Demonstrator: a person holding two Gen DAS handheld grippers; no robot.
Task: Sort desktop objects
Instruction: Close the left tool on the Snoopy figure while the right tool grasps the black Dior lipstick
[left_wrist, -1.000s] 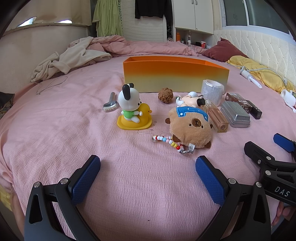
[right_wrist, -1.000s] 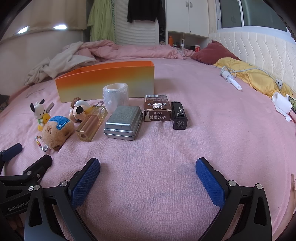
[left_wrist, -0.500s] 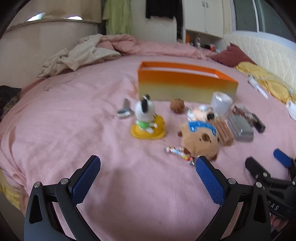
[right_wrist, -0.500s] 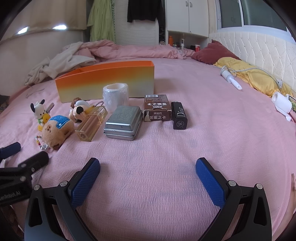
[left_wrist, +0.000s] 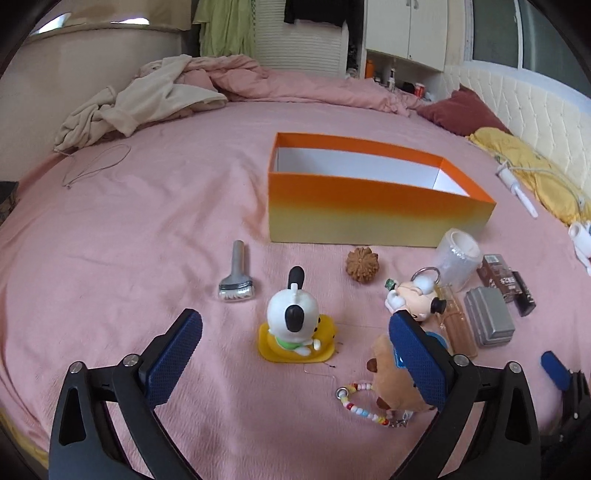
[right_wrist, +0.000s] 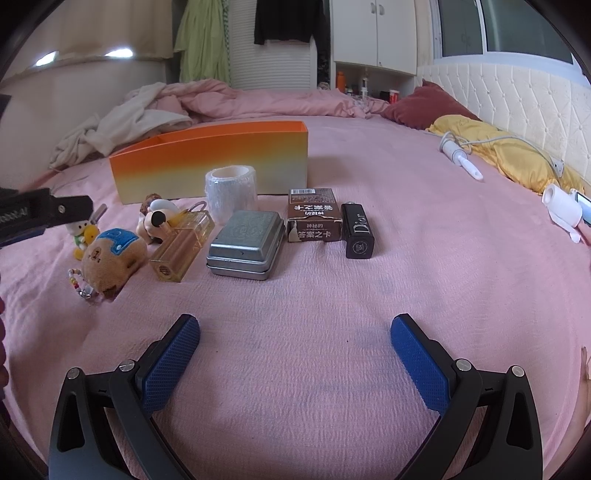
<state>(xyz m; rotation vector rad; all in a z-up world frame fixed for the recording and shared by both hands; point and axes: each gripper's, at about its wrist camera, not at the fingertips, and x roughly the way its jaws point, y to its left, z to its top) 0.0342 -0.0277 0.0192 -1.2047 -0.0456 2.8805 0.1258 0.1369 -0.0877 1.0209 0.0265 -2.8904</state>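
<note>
An open orange-to-yellow box (left_wrist: 373, 206) stands on the pink bed; it also shows in the right wrist view (right_wrist: 210, 166). In front of it lie a white dog figure on a yellow duck (left_wrist: 293, 325), a brown plush (left_wrist: 391, 373) with a bead chain (left_wrist: 364, 404), a walnut (left_wrist: 361, 259), a metal roller (left_wrist: 236, 280), a tape roll (right_wrist: 231, 192), a perfume bottle (right_wrist: 181, 247), a metal tin (right_wrist: 245, 243), a brown card box (right_wrist: 314, 219) and a black lipstick (right_wrist: 356, 229). My left gripper (left_wrist: 291, 354) is open above the dog figure. My right gripper (right_wrist: 295, 354) is open and empty, short of the tin.
Crumpled clothes (left_wrist: 144, 99) and a pink duvet (left_wrist: 295, 85) lie at the back. A maroon pillow (right_wrist: 424, 107), a yellow cloth (right_wrist: 506, 147) and a white corded device (right_wrist: 461, 158) lie at the right. A thin cord (left_wrist: 96, 166) lies at the left.
My left gripper has risen and moved forward over the toys, so it now looks down into the box. My right gripper has stayed in place.
</note>
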